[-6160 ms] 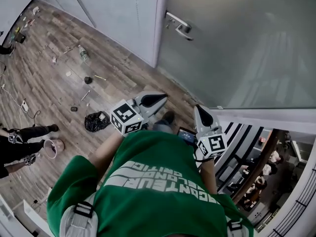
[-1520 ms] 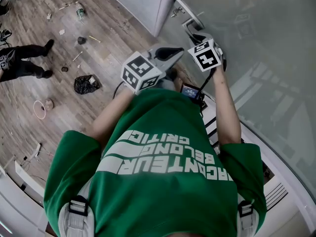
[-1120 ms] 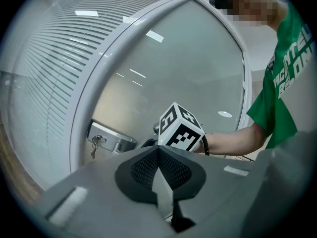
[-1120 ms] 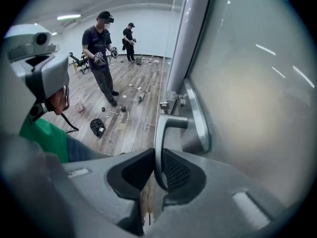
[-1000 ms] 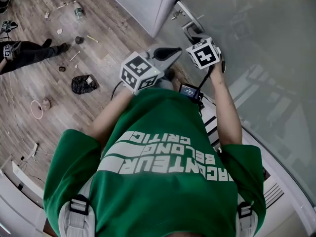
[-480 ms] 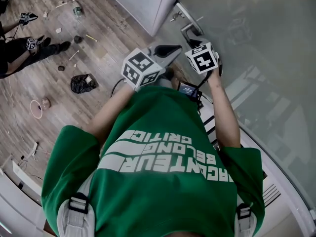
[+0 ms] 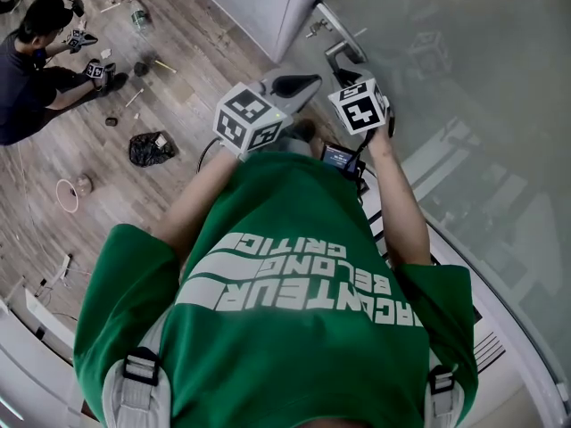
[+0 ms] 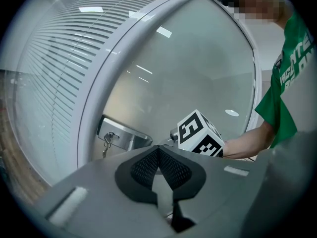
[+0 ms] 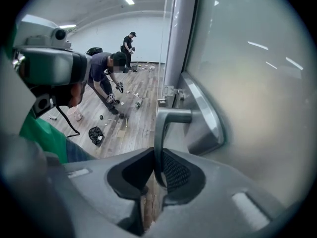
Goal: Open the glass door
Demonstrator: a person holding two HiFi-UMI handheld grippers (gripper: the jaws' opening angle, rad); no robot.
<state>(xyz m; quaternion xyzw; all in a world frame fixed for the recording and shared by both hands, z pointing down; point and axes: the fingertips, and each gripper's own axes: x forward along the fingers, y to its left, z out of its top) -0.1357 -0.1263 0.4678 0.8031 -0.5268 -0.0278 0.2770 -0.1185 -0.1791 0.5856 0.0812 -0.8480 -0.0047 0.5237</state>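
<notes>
Steel door handle (image 9: 172, 116) sits inside the right claw (image 9: 157, 175), pads clenched on the lever's free end, which drops from its bend straight between them, at the edge of the glass door (image 9: 257, 83) by the white frame (image 9: 181, 33). Left claw (image 8: 159, 157) hovers just beside, pinched together on nothing (the right hand is plainly nearer), so the pull looks like the right's job. Readable print: only "BELONG" on the green shirt (image 7: 268, 212).
</notes>
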